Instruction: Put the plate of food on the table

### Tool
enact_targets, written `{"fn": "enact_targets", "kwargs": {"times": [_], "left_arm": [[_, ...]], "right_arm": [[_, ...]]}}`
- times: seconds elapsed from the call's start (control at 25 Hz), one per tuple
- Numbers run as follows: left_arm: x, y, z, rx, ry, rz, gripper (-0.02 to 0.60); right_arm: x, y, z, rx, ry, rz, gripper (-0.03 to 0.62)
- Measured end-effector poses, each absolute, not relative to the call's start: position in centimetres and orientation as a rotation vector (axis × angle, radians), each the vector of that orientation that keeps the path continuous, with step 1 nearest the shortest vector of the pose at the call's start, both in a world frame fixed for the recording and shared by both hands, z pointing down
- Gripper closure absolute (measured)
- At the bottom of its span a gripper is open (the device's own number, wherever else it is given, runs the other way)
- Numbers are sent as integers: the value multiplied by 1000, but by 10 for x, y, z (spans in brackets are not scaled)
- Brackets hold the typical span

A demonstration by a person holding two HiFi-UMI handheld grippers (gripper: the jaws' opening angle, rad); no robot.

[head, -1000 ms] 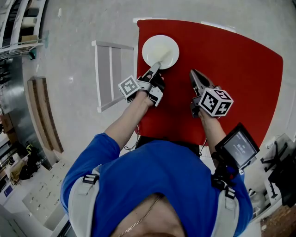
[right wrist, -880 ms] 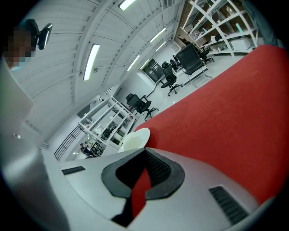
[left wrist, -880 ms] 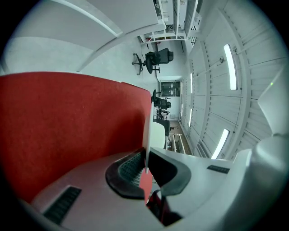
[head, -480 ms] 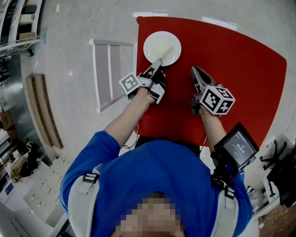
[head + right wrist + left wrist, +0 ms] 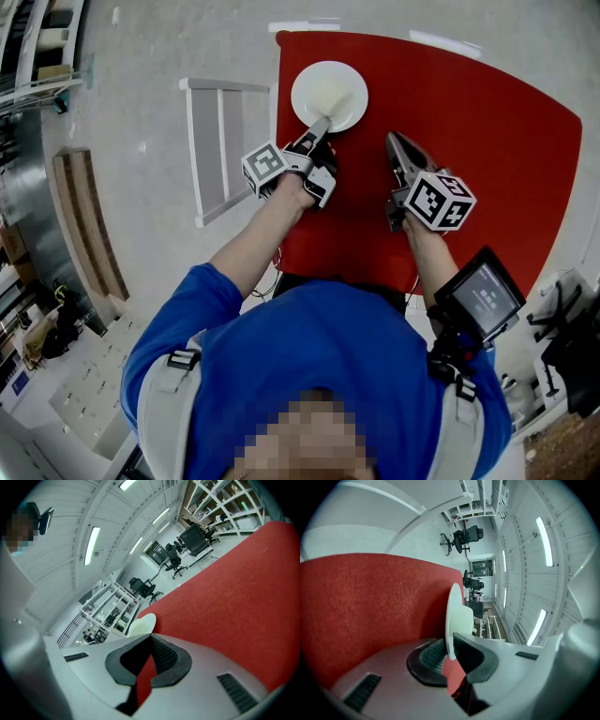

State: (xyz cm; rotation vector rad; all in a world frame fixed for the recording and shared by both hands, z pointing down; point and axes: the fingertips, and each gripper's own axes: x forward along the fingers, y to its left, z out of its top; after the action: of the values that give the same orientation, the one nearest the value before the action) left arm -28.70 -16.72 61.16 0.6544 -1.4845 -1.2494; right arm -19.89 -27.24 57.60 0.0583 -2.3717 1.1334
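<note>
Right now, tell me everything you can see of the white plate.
The plate is round, white and glossy, with a shallow well and a faintly yellowish centre; no distinct food shows. It lies level over the red table, near its far left corner. The left gripper is shut on its near rim, one jaw on each face. Whether its base rests on the table cannot be told. Nothing else touches it.

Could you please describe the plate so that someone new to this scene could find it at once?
Start at the big red table that fills the upper right of the head view. Near its far left corner is a round white plate, whose near rim the left gripper pinches. Nothing else white and round shows against the red.
</note>
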Motion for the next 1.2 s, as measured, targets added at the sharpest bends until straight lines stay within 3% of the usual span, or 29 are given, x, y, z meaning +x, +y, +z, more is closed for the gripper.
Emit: {"fn": "enact_targets", "kwargs": {"times": [0.36, 0.92, 1.2], "left_arm": [[-278, -174, 609, 701, -1466, -1127, 450], [-267, -172, 609, 731, -1464, -960, 361], [-259, -177, 603, 813, -1436, -837, 284]], "right_arm": [[-198, -269, 577, 47, -2370, 1147, 592], [-198, -263, 578, 24, -2369, 1171, 592], [-198, -262, 578, 19, -2370, 1179, 592]]}}
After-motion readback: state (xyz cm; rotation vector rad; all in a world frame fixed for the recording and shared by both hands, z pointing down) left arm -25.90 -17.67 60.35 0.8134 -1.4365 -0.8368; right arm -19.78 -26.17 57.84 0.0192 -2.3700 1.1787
